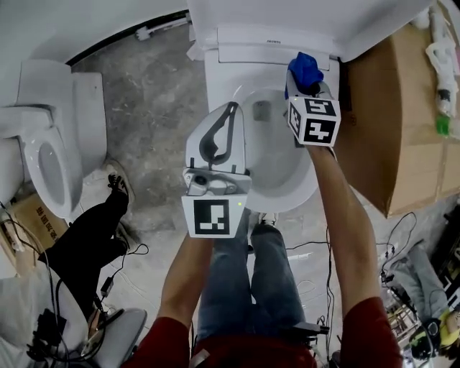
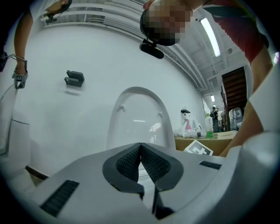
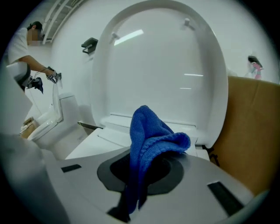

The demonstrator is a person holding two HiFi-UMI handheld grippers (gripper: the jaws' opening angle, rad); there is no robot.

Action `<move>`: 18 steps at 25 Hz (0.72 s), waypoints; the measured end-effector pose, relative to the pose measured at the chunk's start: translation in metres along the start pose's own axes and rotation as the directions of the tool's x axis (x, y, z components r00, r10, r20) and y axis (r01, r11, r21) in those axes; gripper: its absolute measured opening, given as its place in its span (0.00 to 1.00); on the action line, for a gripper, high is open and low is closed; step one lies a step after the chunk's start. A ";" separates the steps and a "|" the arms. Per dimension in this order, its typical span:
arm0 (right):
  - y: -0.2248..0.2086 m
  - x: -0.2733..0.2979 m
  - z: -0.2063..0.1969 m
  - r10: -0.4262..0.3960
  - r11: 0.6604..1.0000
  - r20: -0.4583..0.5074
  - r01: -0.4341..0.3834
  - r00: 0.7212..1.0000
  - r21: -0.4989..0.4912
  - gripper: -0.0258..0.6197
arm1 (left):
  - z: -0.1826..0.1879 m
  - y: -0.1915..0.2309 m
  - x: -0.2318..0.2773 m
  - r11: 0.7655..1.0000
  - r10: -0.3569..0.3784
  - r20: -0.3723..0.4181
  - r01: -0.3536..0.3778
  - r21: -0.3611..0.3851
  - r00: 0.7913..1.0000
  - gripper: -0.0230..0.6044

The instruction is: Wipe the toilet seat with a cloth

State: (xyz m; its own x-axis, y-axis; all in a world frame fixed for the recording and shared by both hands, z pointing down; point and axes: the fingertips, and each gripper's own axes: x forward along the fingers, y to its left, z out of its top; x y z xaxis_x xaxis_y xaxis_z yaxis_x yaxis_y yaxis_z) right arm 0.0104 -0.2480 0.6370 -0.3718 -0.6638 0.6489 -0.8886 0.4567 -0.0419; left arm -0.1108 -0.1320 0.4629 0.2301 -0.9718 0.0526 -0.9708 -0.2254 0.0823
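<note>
A white toilet stands at the top middle, its lid (image 1: 302,16) raised against the wall and its seat ring (image 1: 218,90) around the open bowl. My right gripper (image 1: 302,85) is over the ring's far right side, near the hinge. It is shut on a blue cloth (image 1: 304,70) that bunches up out of the jaws (image 3: 151,142). My left gripper (image 1: 231,109) hovers over the ring's left side, shut with nothing between its pads (image 2: 141,145). From both gripper views I look at the raised lid (image 3: 162,65) (image 2: 139,118).
A second toilet (image 1: 50,151) stands at the left. A large cardboard box (image 1: 392,122) with bottles (image 1: 440,65) on it is close against the toilet's right side. A person's black-clad leg (image 1: 90,241) and cables (image 1: 392,244) are on the floor near me.
</note>
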 end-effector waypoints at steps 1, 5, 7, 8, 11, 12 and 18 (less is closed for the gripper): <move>-0.001 0.009 -0.004 -0.003 1.000 -0.021 0.003 1.000 -0.009 0.13 | -0.002 0.006 0.002 1.000 0.005 0.000 -0.005 0.004 1.000 0.06; 0.000 0.033 -0.019 -0.014 0.999 -0.083 0.011 0.996 -0.035 0.13 | -0.005 0.022 0.010 1.000 0.017 0.008 -0.017 0.005 1.000 0.06; 0.000 0.038 -0.017 -0.031 0.999 -0.076 0.029 0.997 -0.026 0.13 | -0.007 0.029 0.013 1.000 0.018 0.004 -0.018 0.005 1.000 0.06; 0.002 0.040 -0.015 -0.038 0.999 -0.071 0.036 0.997 -0.021 0.13 | -0.009 0.033 0.013 1.000 0.021 0.002 -0.021 0.006 1.000 0.06; 0.018 0.047 -0.010 -0.023 1.000 -0.059 0.022 0.998 -0.019 0.13 | -0.013 0.042 0.010 0.999 0.041 -0.010 -0.041 0.008 0.999 0.06; 0.027 0.050 -0.007 -0.008 1.000 -0.056 0.006 0.998 -0.028 0.13 | -0.014 0.045 0.009 0.999 0.047 -0.014 -0.047 0.008 0.999 0.06; 0.096 0.070 0.013 0.099 0.973 -0.063 -0.110 0.993 -0.201 0.13 | -0.015 0.065 -0.009 0.997 0.080 -0.025 -0.080 0.013 0.996 0.06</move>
State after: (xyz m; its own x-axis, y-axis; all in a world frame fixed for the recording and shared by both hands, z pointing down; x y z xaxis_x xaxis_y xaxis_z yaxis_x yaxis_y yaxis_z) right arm -0.1046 -0.2580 0.6684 -0.4405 -0.5766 0.6881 -0.7700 0.6367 0.0406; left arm -0.1752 -0.1372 0.4828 0.1530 -0.9846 0.0840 -0.9869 -0.1478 0.0651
